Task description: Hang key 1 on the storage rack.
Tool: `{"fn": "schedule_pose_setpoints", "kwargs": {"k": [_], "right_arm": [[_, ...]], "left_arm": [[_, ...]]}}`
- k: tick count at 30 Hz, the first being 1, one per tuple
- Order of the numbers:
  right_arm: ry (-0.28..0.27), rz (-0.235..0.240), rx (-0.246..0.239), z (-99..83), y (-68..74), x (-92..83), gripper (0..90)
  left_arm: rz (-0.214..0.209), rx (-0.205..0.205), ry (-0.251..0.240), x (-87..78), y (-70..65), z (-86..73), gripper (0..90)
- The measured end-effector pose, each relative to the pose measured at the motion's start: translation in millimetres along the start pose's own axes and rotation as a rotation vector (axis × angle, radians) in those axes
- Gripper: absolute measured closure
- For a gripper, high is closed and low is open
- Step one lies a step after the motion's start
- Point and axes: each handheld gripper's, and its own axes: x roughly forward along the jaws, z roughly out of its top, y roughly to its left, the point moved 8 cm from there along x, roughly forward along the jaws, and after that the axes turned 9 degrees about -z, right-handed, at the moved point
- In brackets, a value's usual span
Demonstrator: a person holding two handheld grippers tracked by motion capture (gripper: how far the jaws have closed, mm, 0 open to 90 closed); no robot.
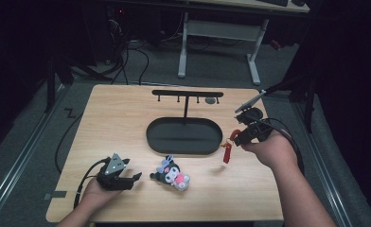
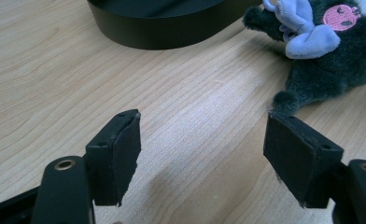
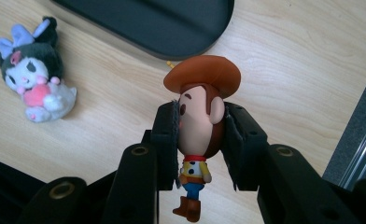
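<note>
Right gripper view shows the cowboy figure (image 3: 200, 116) in the middle of the frame, its head clamped between the right gripper (image 3: 200, 135)'s two black jaws, hat above them, boots dangling below. In the high view the figure hangs at centre right, above the table (image 1: 127, 118) and just right of the black oval tray (image 1: 183, 136). A dark plush toy (image 1: 172, 174) lies at lower centre, below the tray. At lower left, the left gripper (image 1: 134, 178) rests beside the plush, jaws spread with nothing between them.
</note>
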Motion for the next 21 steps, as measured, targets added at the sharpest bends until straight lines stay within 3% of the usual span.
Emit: {"fn": "schedule_pose_setpoints", "kwargs": {"k": [21], "right_arm": [[-0.038,-0.004,0.026,46.1,-5.9,-5.6,68.1]], "left_arm": [[-0.009,-0.010,0.001,-0.7,2.1,-1.2,28.1]]}}
